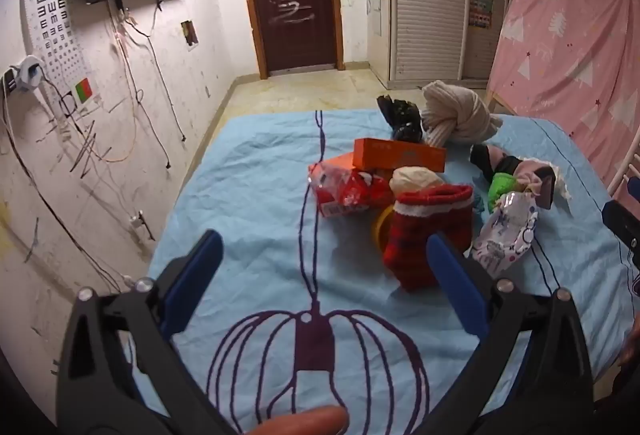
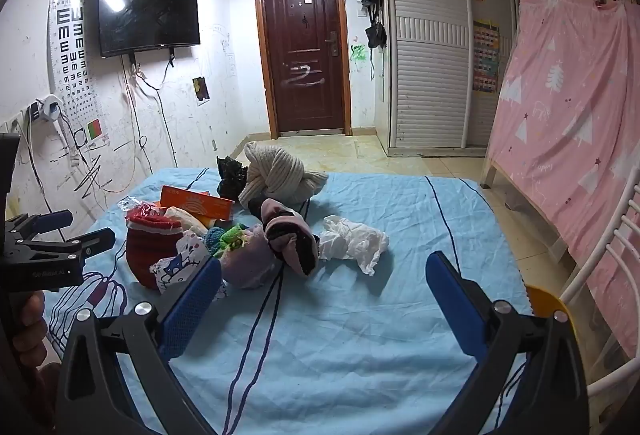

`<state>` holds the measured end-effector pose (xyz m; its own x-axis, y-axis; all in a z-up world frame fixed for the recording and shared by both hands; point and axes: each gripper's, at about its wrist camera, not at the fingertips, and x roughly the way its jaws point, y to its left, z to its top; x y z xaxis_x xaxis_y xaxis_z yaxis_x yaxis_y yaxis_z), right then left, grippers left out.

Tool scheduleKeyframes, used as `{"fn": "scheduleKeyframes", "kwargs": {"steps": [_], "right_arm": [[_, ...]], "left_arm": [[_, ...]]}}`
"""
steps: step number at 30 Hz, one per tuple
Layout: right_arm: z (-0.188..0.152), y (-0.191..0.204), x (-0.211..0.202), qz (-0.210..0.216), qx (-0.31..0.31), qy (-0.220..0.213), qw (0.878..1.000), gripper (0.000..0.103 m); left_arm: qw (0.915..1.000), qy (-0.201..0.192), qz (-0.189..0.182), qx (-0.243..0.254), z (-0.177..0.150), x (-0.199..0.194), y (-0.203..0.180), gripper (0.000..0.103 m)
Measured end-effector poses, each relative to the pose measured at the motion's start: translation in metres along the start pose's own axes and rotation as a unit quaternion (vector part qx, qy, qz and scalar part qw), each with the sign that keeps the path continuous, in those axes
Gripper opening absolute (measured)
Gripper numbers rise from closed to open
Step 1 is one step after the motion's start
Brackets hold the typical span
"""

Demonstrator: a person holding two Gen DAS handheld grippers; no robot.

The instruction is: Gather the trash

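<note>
A pile of items lies on a light blue cloth (image 1: 248, 195) (image 2: 360, 315). In it are a crumpled white tissue (image 2: 352, 241), a red snack wrapper (image 1: 344, 191), an orange box (image 1: 400, 154) (image 2: 198, 203), a black plastic bag (image 1: 402, 115) (image 2: 231, 175) and a patterned foil wrapper (image 1: 506, 235) (image 2: 176, 267). My left gripper (image 1: 324, 255) is open and empty, short of the pile, its right finger in front of a red knit sock (image 1: 426, 231) (image 2: 150, 243). My right gripper (image 2: 324, 275) is open and empty, near the tissue. The left gripper also shows at the left edge of the right wrist view (image 2: 60, 235).
A cream knotted knit scarf (image 1: 456, 113) (image 2: 280, 173), pink and black socks (image 2: 288, 239) and green knit pieces (image 1: 504, 183) (image 2: 232, 237) lie in the pile. A pink sheet (image 2: 568, 123) hangs at right, by a white chair frame (image 2: 600, 267). A wall with cables runs along the left.
</note>
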<state>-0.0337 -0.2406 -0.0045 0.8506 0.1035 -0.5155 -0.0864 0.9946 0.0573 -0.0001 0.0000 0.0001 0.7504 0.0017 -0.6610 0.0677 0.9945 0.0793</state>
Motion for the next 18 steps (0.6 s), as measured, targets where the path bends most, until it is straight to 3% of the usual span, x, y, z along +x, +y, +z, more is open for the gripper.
{"fn": "scheduleKeyframes", "kwargs": {"steps": [18], "right_arm": [[0.0002, -0.0001, 0.0004, 0.000, 0.002, 0.000, 1.000, 0.095]], "left_arm": [[1.0000, 0.000, -0.001, 0.001, -0.0001, -0.0001, -0.0004, 0.098]]}}
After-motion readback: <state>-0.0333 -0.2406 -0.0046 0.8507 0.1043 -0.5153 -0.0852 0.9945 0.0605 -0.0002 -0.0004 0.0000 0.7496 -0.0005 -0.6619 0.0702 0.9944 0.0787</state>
